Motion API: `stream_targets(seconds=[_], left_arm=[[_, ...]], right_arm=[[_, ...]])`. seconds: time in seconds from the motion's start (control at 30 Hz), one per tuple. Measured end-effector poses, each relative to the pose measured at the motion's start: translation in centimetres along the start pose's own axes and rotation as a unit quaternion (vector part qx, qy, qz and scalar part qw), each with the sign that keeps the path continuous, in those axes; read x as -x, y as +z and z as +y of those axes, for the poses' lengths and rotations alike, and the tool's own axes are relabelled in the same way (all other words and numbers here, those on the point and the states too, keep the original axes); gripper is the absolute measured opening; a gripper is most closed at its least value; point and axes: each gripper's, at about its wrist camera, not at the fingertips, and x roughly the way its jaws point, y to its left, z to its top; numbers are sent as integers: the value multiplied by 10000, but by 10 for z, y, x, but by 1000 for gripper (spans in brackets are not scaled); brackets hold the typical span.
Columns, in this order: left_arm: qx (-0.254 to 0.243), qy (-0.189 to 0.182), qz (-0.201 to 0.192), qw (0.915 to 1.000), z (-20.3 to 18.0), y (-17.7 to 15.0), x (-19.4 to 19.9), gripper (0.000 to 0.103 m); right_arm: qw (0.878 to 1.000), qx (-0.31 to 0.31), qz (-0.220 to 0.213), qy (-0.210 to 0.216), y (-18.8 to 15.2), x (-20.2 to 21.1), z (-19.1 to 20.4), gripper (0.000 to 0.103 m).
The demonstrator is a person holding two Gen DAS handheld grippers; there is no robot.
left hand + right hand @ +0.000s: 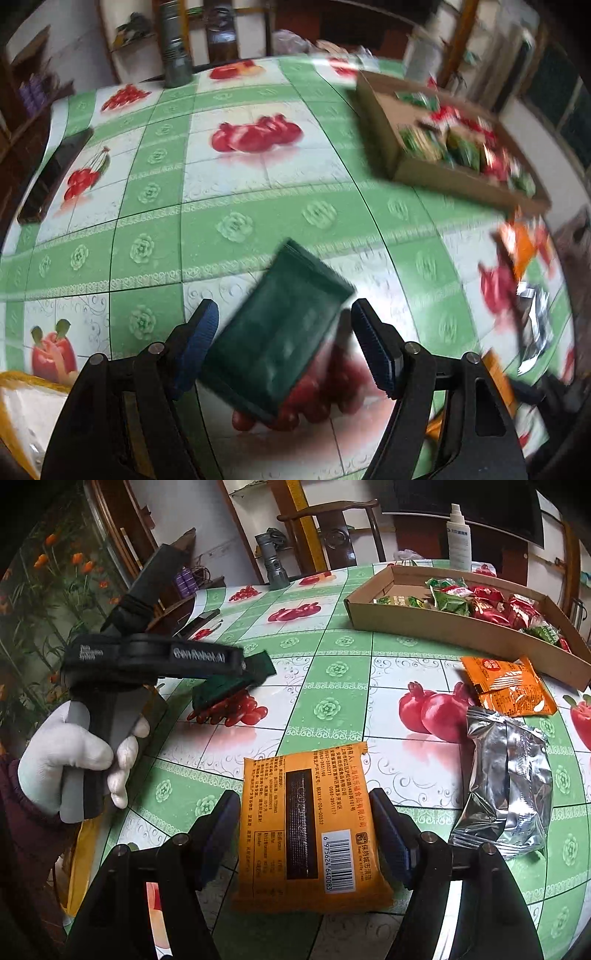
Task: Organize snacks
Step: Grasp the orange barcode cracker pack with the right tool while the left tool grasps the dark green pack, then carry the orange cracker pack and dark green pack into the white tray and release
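Observation:
In the left wrist view my left gripper (284, 339) is open, its blue pads on either side of a dark green snack packet (277, 332) that lies tilted on the table; the view is blurred and contact is unclear. The same gripper (255, 668) and green packet (229, 690) show in the right wrist view. My right gripper (306, 834) is open around an orange snack packet (310, 830) lying barcode up. A cardboard tray (424, 622) of red and green snacks stands at the back right; it also shows in the left wrist view (384, 129).
A second orange packet (509, 685) and a silver foil packet (506, 782) lie right of my right gripper. A flashlight (273, 563), a spray bottle (460, 539) and a chair (332, 531) stand at the far table edge. A dark phone (51, 177) lies at the left.

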Motion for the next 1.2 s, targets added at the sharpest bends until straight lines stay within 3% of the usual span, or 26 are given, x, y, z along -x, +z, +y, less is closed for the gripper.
stream_targets(seconds=[0.07,0.13,0.37,0.5,0.57,0.6,0.67,0.7,0.73,0.77,0.87,0.97,1.03,1.1,1.2], left_arm=[[-329,59,-31,9994,-14,-9,5,69],[-494,-38,-40,9988,-22,-16,11,46],[-584,66,20,9983,-46,-28,20,46],[-559,105,-165,9982,-49,-25,15,61],[-439,-9,-161,9989,-46,-25,14,56],[-408,-19,-171,9990,-46,-26,15,42],[-424,-53,-141,9990,-48,-29,20,43],[-420,-95,-167,9989,-49,-32,23,43],[-404,-98,-183,9990,-49,-35,26,43],[-372,-110,-195,9991,-49,-39,29,43],[-278,-232,-294,9989,-49,-49,41,43],[-153,-323,-329,9988,-45,-57,50,43],[-25,-361,-365,9987,-40,-61,57,43],[100,-462,-415,9980,-35,-65,64,43],[258,-524,-594,9965,-29,-76,84,43]], right_arm=[[10000,-15,-7,-8,0,1,0,73],[10000,-7,-17,-40,-1,1,0,72],[10000,27,-28,-74,-2,1,1,71],[9999,46,-35,-82,-3,1,1,72],[9999,88,-39,-98,-3,2,3,71],[9999,90,-36,-90,-3,2,2,71],[10000,73,-42,-40,-3,3,2,68],[10000,38,-65,9,-3,4,1,51],[9999,-20,-110,131,-2,6,0,43],[9994,-92,-108,316,-1,8,-2,43],[9996,-85,-115,253,-1,6,-2,41],[9988,-159,-62,452,-1,2,-3,48],[9979,-190,-16,613,-1,0,-2,69],[9987,-38,-32,498,-2,0,5,81],[9991,291,-5,299,-5,-3,17,81]])
